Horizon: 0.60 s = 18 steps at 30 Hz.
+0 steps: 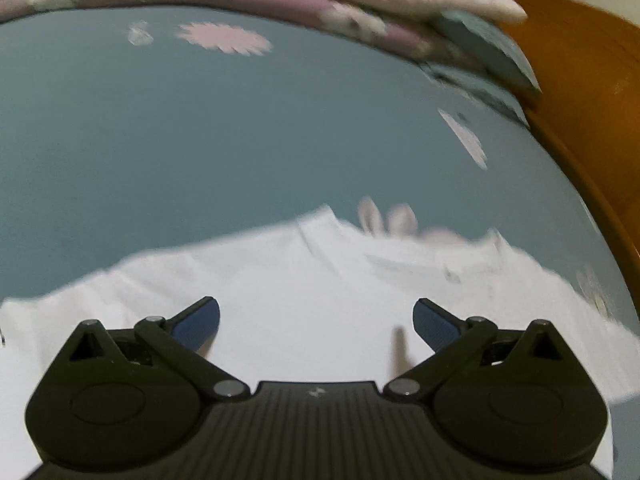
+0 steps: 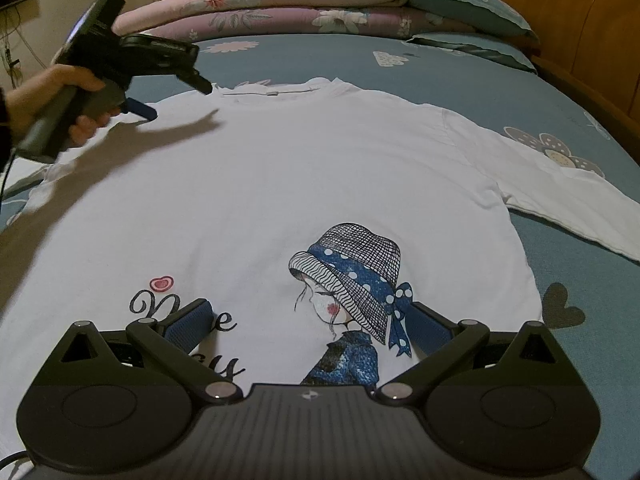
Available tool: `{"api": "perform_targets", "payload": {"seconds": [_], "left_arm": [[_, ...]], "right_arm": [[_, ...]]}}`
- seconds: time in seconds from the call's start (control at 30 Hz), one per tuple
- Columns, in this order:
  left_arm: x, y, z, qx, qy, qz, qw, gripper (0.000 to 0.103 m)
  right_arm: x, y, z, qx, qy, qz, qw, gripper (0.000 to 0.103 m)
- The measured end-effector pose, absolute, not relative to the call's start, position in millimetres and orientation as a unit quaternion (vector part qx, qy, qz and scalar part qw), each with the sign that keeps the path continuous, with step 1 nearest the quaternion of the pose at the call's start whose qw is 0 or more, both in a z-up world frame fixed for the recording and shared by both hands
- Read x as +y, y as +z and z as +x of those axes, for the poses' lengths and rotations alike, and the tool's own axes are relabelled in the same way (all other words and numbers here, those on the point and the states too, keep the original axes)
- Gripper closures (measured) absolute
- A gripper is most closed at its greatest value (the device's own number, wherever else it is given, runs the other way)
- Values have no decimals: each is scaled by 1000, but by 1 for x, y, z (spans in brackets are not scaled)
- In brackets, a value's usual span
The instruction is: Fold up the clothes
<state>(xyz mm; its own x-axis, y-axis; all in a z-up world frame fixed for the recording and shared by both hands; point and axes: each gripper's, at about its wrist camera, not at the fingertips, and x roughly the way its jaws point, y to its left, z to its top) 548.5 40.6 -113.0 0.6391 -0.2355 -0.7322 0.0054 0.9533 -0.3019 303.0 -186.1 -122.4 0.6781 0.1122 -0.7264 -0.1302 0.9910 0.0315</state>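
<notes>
A: Where is the shirt?

B: White long-sleeved shirt (image 2: 288, 184) lies flat, face up, on the bed (image 2: 500, 92), which has a blue-grey floral sheet. Collar points toward the stacked quilts (image 2: 280, 4) at the far side of the bed. One sleeve (image 2: 560, 192) is spread out to the side of the shirt body. Print of a girl in a hat (image 2: 352, 288) sits low on the shirt front, with script lettering beside it.

A: Right tongs?

B: Right tongs (image 2: 310, 320) released, fingers wide apart, just above the print near the shirt's lower part. Nothing between them.

A: Left tongs?

B: Left tongs (image 1: 316, 320) also released, fingers spread, empty, over plain white cloth. In the right wrist view they sit above the shirt's shoulder, just beside the collar, held by a hand (image 2: 52, 96) on the grip; their shadow falls on the shirt.

A: Left wrist view quality?

B: Motion-blurred. Shirt edge and sheet readable; wooden headboard (image 1: 580, 80) beyond the shirt, pillows (image 2: 472, 4) against it.
</notes>
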Motion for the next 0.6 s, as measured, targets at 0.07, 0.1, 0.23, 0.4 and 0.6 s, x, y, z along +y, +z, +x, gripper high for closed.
{"api": "perform_targets", "payload": {"seconds": [0.07,0.1,0.23,0.4,0.6], "left_arm": [[45,-112,559,417,-43,-142,897,1],[47,-111,560,419,-37,-146,896,1],[47,-88,544,420,-42,-155,893,1],[53,-31,507,412,-38,-121,902,1],[84,22,468,445,8,-83,892,1]], "right_arm": [[-187,-122,303,396,67,-11,916,0],[-187,-122,303,395,68,-11,916,0],[-189,-123,302,395,74,-11,916,0],[-189,-122,302,396,74,-14,915,0],[-187,-122,302,398,72,-15,914,0]]}}
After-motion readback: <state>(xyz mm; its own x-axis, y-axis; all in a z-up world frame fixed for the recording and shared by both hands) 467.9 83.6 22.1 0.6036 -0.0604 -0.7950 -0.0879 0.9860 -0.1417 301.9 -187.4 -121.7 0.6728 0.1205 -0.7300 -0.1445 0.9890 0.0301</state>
